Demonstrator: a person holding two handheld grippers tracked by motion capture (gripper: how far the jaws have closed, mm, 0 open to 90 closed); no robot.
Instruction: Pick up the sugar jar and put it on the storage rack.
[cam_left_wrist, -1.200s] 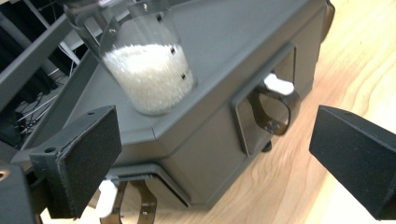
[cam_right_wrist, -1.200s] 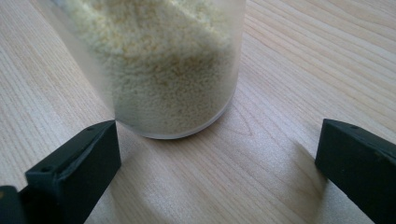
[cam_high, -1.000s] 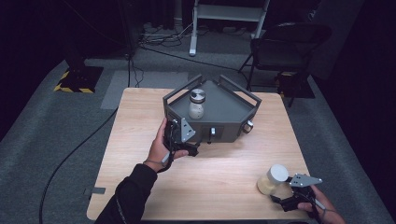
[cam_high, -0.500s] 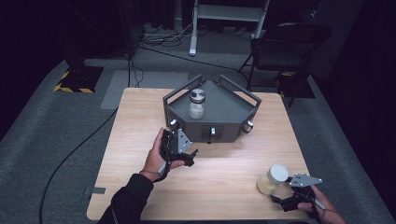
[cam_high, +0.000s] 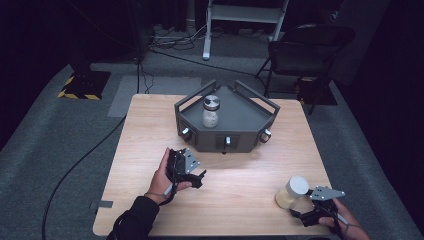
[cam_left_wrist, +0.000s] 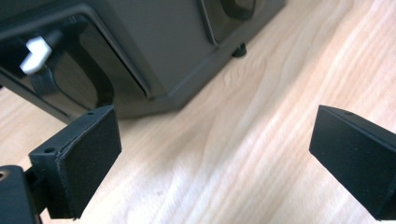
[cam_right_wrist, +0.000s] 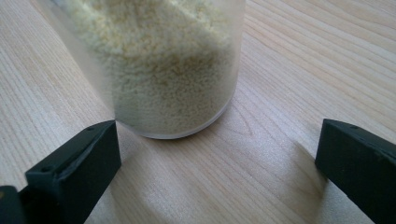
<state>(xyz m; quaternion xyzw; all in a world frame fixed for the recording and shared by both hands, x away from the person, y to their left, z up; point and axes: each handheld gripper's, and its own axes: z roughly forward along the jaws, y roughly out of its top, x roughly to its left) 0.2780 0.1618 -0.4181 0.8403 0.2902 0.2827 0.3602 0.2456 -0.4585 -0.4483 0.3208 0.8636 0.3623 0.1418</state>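
Grain jar (cam_right_wrist: 173, 65) stands on the surface (cam_high: 240, 190), just ahead of the right tongs (cam_right_wrist: 215, 172), nearer their left jaw, untouched; jaws apart. Right gripper view shows fine pale grains. High view: white lid, hand low at the near edge. Left tongs (cam_left_wrist: 210, 154) apart, facing grey tray (cam_high: 226, 135) front.

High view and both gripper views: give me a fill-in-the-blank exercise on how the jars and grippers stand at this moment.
1. The jar with the metal lid stands on top of the dark grey ____.
2. The jar of pale grains stands on the wooden table just ahead of the ____ gripper.
3. The left gripper has its jaws ____, with nothing between them.
4. The jar of pale grains has a ____ lid.

Missing words: stand; right; open; white
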